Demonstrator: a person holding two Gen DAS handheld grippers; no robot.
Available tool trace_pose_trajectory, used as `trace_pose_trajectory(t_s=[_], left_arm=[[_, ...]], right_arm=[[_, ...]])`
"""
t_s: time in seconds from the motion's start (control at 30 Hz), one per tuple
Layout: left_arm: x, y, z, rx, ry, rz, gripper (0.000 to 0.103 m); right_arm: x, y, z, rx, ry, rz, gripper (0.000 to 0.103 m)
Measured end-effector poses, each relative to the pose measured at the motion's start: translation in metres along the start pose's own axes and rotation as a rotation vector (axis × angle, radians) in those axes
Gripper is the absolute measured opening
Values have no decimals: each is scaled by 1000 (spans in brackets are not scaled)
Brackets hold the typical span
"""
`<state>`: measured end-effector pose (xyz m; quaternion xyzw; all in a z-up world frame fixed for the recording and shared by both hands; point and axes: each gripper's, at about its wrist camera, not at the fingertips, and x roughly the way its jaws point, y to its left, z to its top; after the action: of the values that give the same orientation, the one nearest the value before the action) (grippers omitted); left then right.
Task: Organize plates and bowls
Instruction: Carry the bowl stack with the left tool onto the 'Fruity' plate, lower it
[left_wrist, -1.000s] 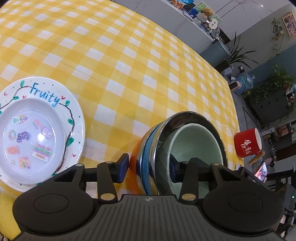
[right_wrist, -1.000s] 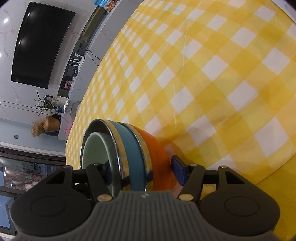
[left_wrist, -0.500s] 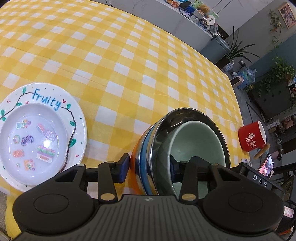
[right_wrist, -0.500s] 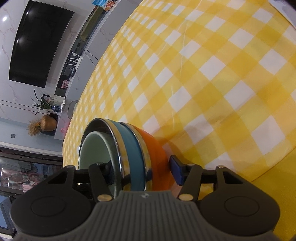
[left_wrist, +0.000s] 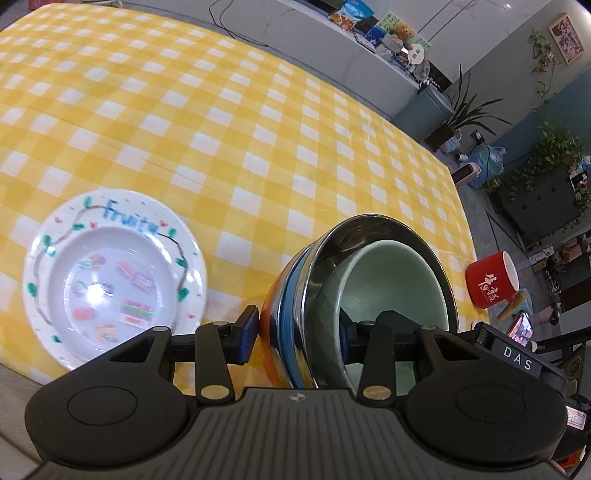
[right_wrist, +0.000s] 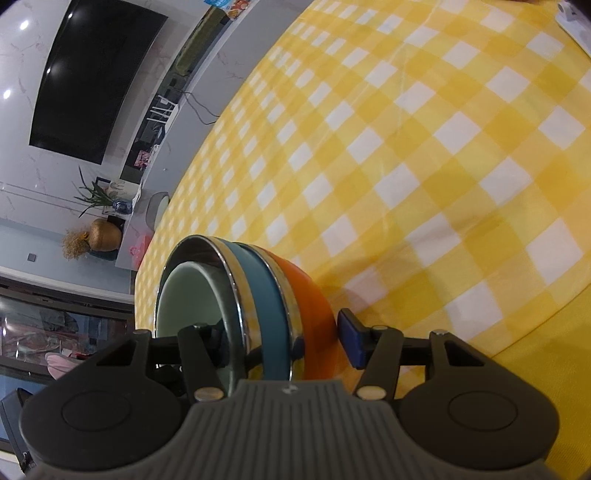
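A nested bowl stack hangs tilted above the yellow checked tablecloth (left_wrist: 229, 122): an orange bowl (left_wrist: 271, 325) outermost, then a blue one, a steel one (left_wrist: 373, 223) and a pale green bowl (left_wrist: 395, 288) inside. My left gripper (left_wrist: 295, 336) is shut on the stack's rim, one finger outside the orange wall and one inside the green bowl. My right gripper (right_wrist: 284, 345) is shut on the same stack (right_wrist: 314, 306) from the opposite side, its blue pad on the orange wall. A white "Fruity" plate (left_wrist: 177, 236) with a smaller sticker-printed dish in it lies on the cloth at the left.
A red mug (left_wrist: 491, 284) stands beyond the stack, by the table's right edge. Wide checked cloth (right_wrist: 443, 166) stretches ahead of both grippers. Off the table are plants, a cabinet and a dark wall screen (right_wrist: 92, 74).
Both grippers have risen with the bowl stack held between them. The table and the plate now look farther below, and the plate has slid toward the middle of the left wrist view.
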<state>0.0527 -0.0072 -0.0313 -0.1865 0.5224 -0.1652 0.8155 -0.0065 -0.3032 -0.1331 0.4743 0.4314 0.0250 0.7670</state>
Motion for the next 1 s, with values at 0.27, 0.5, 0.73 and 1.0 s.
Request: trace_pose_trajectory(t_s=[0.27, 0.5, 0.73, 1.0], left_arm=[[-44, 23, 17, -30, -55, 5, 46], [-74, 61, 32, -102, -110, 18, 46], [-81, 100, 38, -187, -117, 64, 46], [-59, 124, 33, -239, -40, 67, 46]], right_arm=[[5, 45, -17, -54, 31, 47, 56], [29, 90, -33, -125, 77, 77, 56], [66, 112, -49, -163, 164, 82, 56], [90, 106, -56, -168, 204, 15, 56]])
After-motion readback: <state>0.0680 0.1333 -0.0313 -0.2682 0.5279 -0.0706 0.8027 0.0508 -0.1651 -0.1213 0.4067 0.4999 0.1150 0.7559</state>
